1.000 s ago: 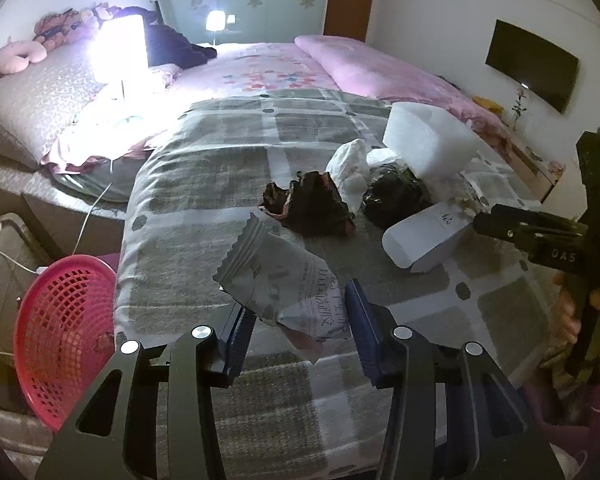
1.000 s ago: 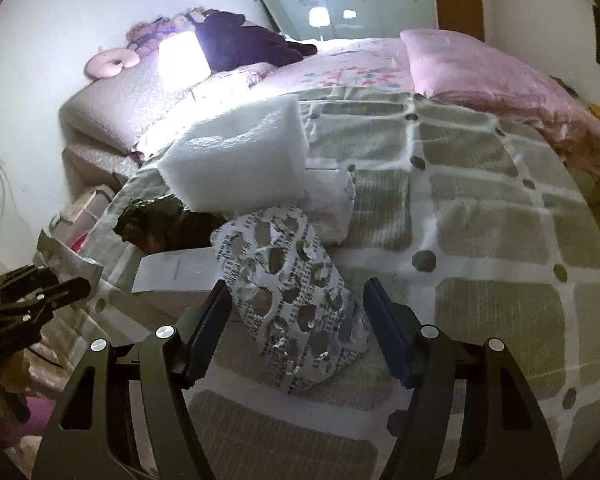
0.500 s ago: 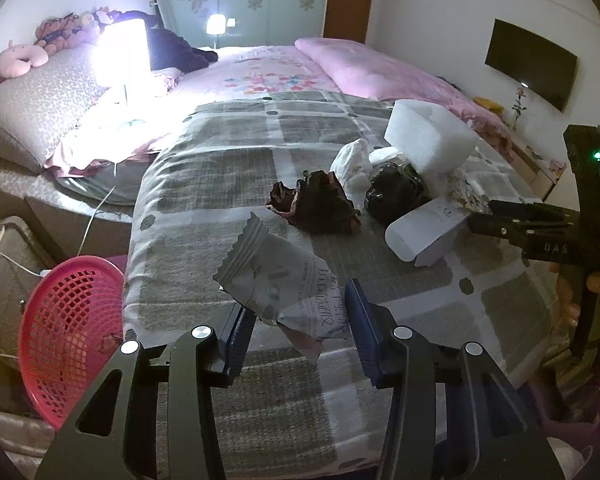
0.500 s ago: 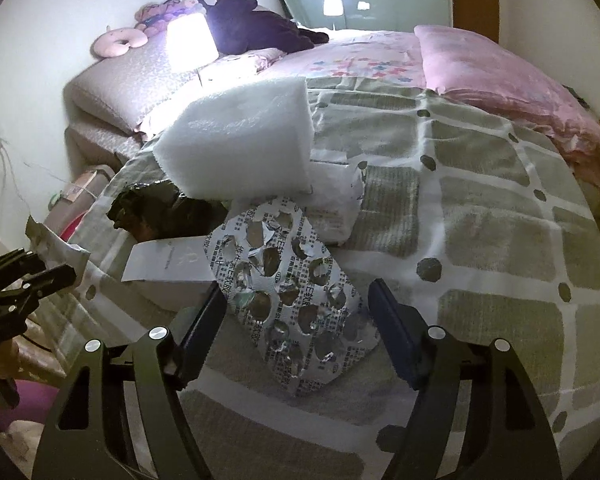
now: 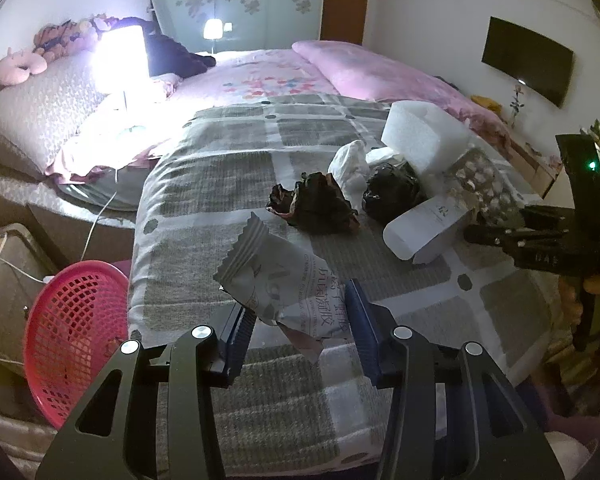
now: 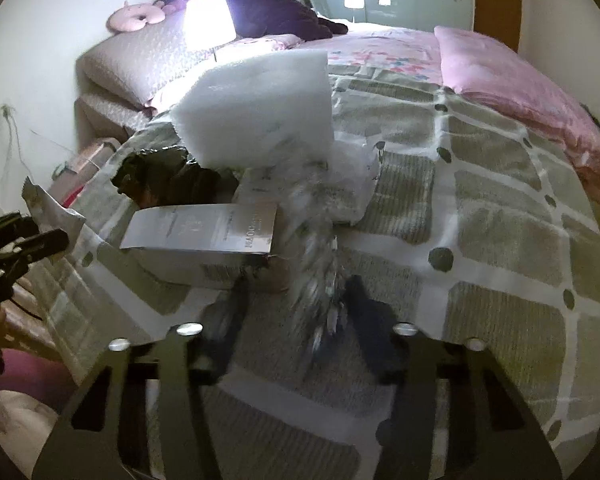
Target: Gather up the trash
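The left gripper (image 5: 298, 330) has its jaws clamped on a grey snack wrapper (image 5: 278, 280), held above the foot of the bed (image 5: 220, 184). The right gripper (image 6: 296, 320) is closing its jaws around a silver blister pack (image 6: 316, 264); motion blur smears both, so contact cannot be told. A white carton (image 6: 204, 236), white foam block (image 6: 260, 116), crumpled black bag (image 5: 392, 192) and dark wrapper (image 5: 316, 204) lie on the checked blanket. A pink mesh basket (image 5: 72, 328) stands beside the bed, partly cut off.

right tool (image 6: 296, 312) closing, blurred blister pack (image 6: 320, 248) seemingly between its jaws
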Demonstrator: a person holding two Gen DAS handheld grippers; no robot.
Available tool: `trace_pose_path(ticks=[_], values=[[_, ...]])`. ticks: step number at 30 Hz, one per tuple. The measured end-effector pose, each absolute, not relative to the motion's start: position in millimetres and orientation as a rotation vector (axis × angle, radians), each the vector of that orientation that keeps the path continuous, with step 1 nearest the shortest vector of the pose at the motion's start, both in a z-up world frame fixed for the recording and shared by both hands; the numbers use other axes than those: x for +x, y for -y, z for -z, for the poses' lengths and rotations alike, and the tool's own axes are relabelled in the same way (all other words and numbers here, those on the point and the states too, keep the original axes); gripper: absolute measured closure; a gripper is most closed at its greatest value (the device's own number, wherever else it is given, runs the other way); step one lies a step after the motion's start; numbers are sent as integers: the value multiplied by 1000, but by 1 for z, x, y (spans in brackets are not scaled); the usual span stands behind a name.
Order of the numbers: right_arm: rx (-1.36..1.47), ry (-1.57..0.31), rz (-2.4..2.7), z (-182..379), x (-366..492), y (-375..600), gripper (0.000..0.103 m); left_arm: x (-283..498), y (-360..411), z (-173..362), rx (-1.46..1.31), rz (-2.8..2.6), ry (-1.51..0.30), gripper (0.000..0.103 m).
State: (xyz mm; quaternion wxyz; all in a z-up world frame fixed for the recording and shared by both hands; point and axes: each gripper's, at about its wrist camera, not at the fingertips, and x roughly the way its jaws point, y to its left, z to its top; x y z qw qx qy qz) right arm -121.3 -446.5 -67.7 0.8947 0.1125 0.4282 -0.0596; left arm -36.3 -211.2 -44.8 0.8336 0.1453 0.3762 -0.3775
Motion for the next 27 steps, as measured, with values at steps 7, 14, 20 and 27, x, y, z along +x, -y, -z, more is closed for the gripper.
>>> trace_pose_path(ticks=[7,14,20,27], values=[[207,-884,105,63,-138,423,63,-37,206,43,306,792,-791,60],[256,-857,118,51,-148,422,53,-35,203,42,299,787,-791,60],[362,-888,214,61,-151,445,53,-34,202,42,295,784,-797,60],[538,-821,266,67,-168,468,53,-32,202,44,295,781,-804,60]])
